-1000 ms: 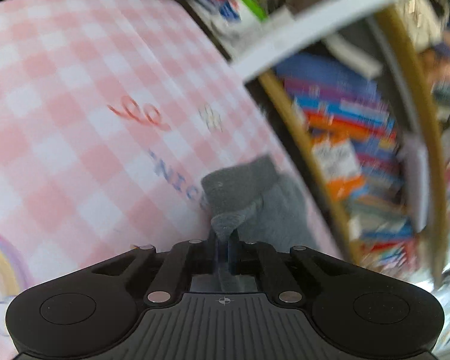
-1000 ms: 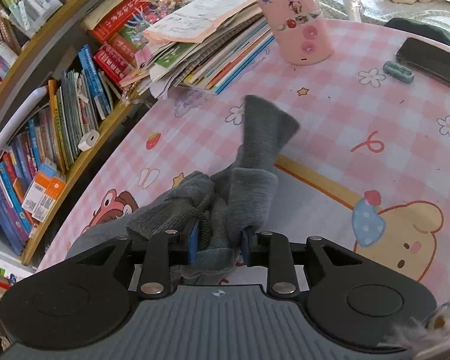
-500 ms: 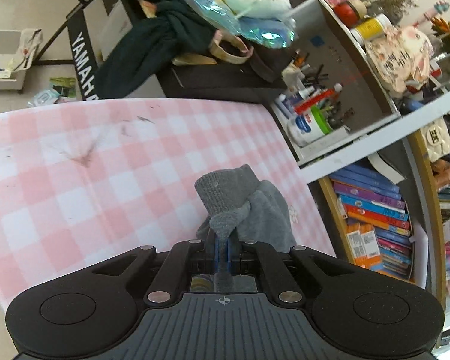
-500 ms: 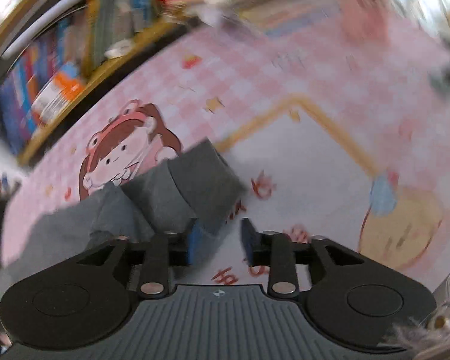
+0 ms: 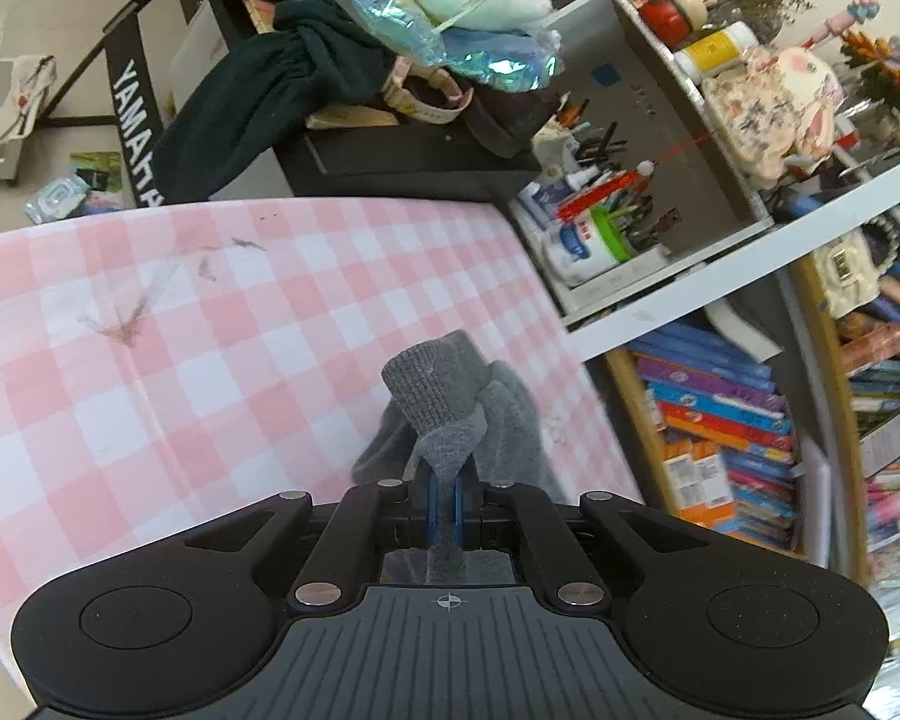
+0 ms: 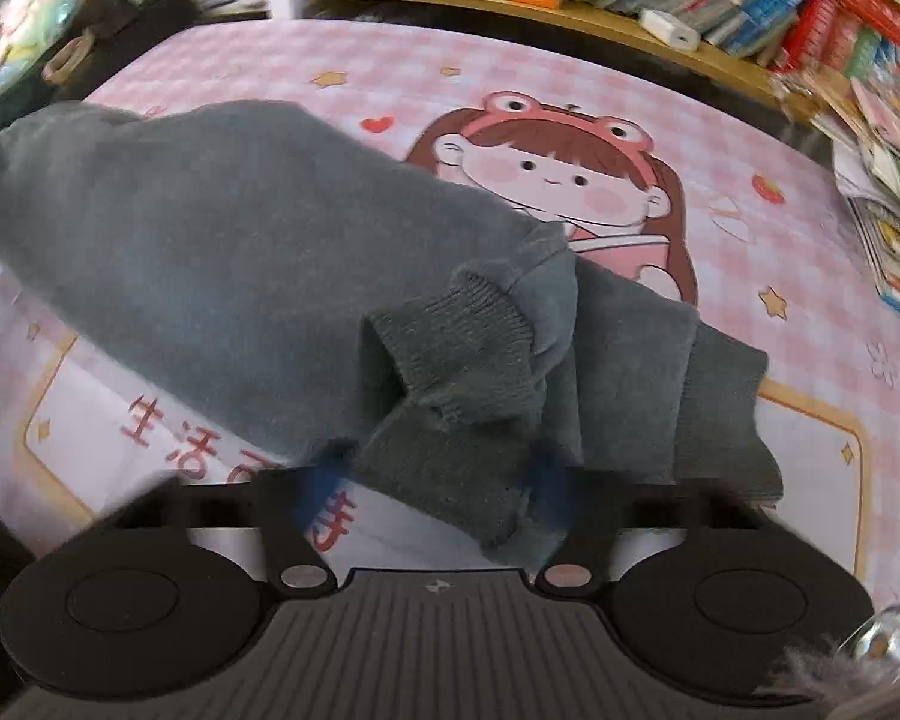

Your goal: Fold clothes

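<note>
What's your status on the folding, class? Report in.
Left gripper shut on grey garment. Right gripper open around its ribbed cuff. Nothing in the way.

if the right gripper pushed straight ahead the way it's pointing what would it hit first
The grey garment. Its ribbed cuff already lies between the open fingers of the right gripper, so going on would likely bunch the cuff and sleeve against the pink tablecloth. Exact depth is unclear.

The right gripper (image 6: 432, 492) now stands with its fingers (image 6: 321, 483) spread wide, no longer clamping the grey garment (image 6: 258, 240), which lies flattened beside the cartoon girl (image 6: 558, 180).
</note>
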`<state>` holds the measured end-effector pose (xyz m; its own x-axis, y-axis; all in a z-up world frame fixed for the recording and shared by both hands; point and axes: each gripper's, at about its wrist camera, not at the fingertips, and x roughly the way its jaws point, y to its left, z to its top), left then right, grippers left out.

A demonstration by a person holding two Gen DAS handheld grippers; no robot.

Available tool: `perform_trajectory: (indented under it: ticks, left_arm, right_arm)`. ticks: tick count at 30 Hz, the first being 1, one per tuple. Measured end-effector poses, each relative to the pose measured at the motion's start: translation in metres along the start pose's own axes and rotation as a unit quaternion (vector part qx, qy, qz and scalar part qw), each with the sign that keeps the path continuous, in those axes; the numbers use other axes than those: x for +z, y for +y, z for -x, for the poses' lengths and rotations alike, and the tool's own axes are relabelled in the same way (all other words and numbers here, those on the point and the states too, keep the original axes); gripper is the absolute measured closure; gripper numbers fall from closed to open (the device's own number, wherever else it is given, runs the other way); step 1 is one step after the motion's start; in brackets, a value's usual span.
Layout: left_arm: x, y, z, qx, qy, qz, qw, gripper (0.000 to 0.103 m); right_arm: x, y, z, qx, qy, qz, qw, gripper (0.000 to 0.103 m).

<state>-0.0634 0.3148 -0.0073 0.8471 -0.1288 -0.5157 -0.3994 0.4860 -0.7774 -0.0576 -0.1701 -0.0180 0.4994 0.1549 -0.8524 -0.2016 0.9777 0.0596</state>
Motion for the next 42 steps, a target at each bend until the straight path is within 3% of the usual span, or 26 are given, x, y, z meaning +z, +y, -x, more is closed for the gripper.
perform_trajectory:
  ticks: [2, 3, 5, 6, 9, 12, 14, 22, 23, 26, 29, 30, 31, 32, 33, 36, 38, 40, 42]
  left_arm:
    - [0.005, -0.006, 0.0, -0.025, -0.003, 0.011, 0.9996, 0.099]
    - [0.007, -0.009, 0.0, -0.038, -0.004, 0.017, 0.9991, 0.099]
    - [0.012, -0.015, 0.001, -0.063, -0.007, 0.028, 0.9976, 0.099]
    - [0.015, -0.019, 0.001, -0.076, -0.008, 0.033, 0.9965, 0.099]
    - [0.022, -0.028, 0.001, -0.114, -0.012, 0.05, 0.9922, 0.099]
    - [0.031, -0.044, -0.012, -0.151, -0.009, 0.065, 0.9864, 0.099]
    - [0.038, -0.055, -0.032, -0.161, -0.006, 0.074, 0.9841, 0.099]
    - [0.062, -0.085, -0.134, -0.153, 0.012, 0.134, 0.9791, 0.099]
    - [0.062, -0.09, -0.148, -0.141, 0.015, 0.129, 0.9815, 0.099]
    - [0.059, -0.1, -0.185, -0.103, 0.023, 0.112, 0.9881, 0.099]
    - [0.06, -0.104, -0.216, -0.065, 0.031, 0.099, 0.9925, 0.098]
    - [0.062, -0.104, -0.224, -0.048, 0.034, 0.092, 0.994, 0.093]
    - [0.064, -0.104, -0.233, -0.034, 0.044, 0.083, 0.995, 0.081]
    - [0.066, -0.103, -0.237, -0.026, 0.057, 0.077, 0.995, 0.076]
    - [0.069, -0.102, -0.238, -0.023, 0.071, 0.071, 0.9947, 0.071]
    - [0.074, -0.097, -0.217, -0.028, 0.072, 0.028, 0.9966, 0.061]
    - [0.074, -0.093, -0.193, -0.016, 0.059, -0.024, 0.9978, 0.057]
    - [0.071, -0.088, -0.169, 0.019, 0.057, -0.076, 0.9953, 0.057]
    - [0.062, -0.078, -0.146, 0.055, 0.057, -0.106, 0.9913, 0.057]
  right_arm:
    - [0.006, -0.033, 0.022, 0.032, -0.044, -0.099, 0.994, 0.084]
    - [0.008, -0.057, 0.037, 0.05, -0.073, -0.17, 0.982, 0.086]
    - [0.001, -0.103, 0.058, 0.07, -0.119, -0.3, 0.944, 0.09]
    - [-0.005, -0.126, 0.068, 0.077, -0.14, -0.362, 0.918, 0.091]
    - [-0.021, -0.161, 0.081, 0.104, -0.161, -0.474, 0.859, 0.091]
    - [-0.028, -0.17, 0.084, 0.128, -0.174, -0.524, 0.824, 0.091]
    - [-0.031, -0.175, 0.081, 0.152, -0.178, -0.566, 0.79, 0.091]
    - [0.017, -0.208, 0.002, 0.152, -0.183, -0.694, 0.679, 0.09]
    - [0.025, -0.213, -0.008, 0.148, -0.182, -0.702, 0.672, 0.09]
    - [0.053, -0.226, -0.033, 0.133, -0.18, -0.711, 0.667, 0.089]
    - [0.08, -0.237, -0.049, 0.11, -0.188, -0.709, 0.671, 0.081]
    - [0.087, -0.241, -0.051, 0.099, -0.197, -0.706, 0.673, 0.076]
    - [0.093, -0.245, -0.053, 0.088, -0.203, -0.702, 0.677, 0.067]
    - [0.096, -0.25, -0.053, 0.078, -0.206, -0.696, 0.684, 0.045]
    - [0.099, -0.253, -0.052, 0.067, -0.207, -0.688, 0.692, 0.042]
    - [0.098, -0.256, -0.045, 0.051, -0.191, -0.638, 0.745, 0.042]
    - [0.092, -0.249, -0.036, 0.026, -0.165, -0.573, 0.802, 0.042]
    - [0.08, -0.232, -0.027, -0.019, -0.126, -0.481, 0.867, 0.042]
    - [0.064, -0.209, -0.019, -0.061, -0.09, -0.391, 0.914, 0.042]
